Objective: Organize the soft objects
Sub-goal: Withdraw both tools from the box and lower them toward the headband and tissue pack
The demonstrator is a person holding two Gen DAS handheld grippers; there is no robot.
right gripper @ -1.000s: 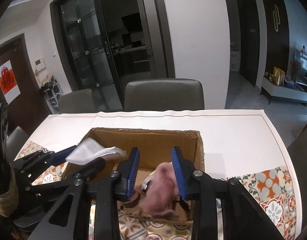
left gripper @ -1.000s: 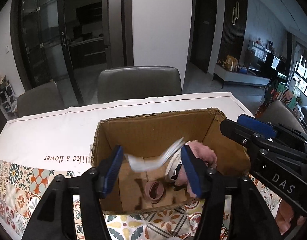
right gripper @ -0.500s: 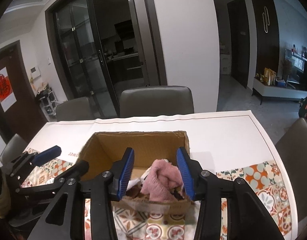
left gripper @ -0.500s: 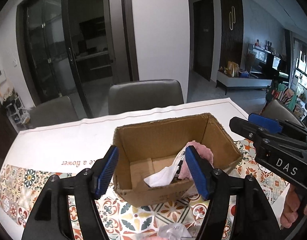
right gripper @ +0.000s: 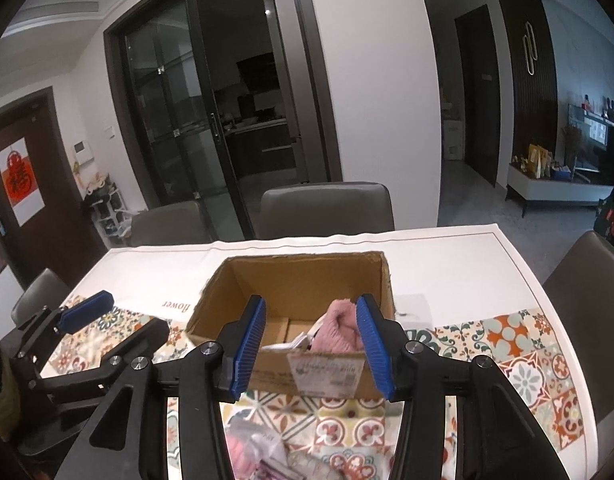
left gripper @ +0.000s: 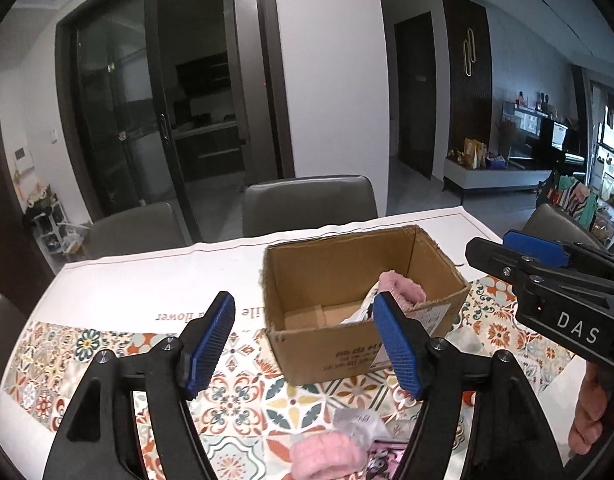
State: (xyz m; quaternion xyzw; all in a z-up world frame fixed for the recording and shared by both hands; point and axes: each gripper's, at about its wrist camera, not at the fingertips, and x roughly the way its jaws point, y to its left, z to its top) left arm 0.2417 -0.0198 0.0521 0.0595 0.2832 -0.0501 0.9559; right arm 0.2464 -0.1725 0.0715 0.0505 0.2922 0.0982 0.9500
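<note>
Nearest to me, at the bottom edge of the left wrist view, a pink fluffy bundle (left gripper: 327,458) lies on the patterned cloth of the bench (left gripper: 243,396), touching a crinkled clear plastic packet (left gripper: 357,426); in the right wrist view the same heap shows only as a blur under my fingers. My left gripper (left gripper: 307,344) hangs above that spot, released, its blue pads wide apart with nothing between them. My right gripper (right gripper: 313,344) is likewise spread and empty, raised over the near edge of the bench. Just beyond both sits the open cardboard box (left gripper: 347,344), a printed label on its near wall. Inside it, against the right-hand side, a pink fuzzy cloth (right gripper: 341,330) is piled up to the rim, with a white crumpled piece (right gripper: 293,342) beside it on the box floor. Past the box the bench carries a plain white sheet with printed lettering (left gripper: 175,316), and behind it stand grey chairs (left gripper: 309,204).
</note>
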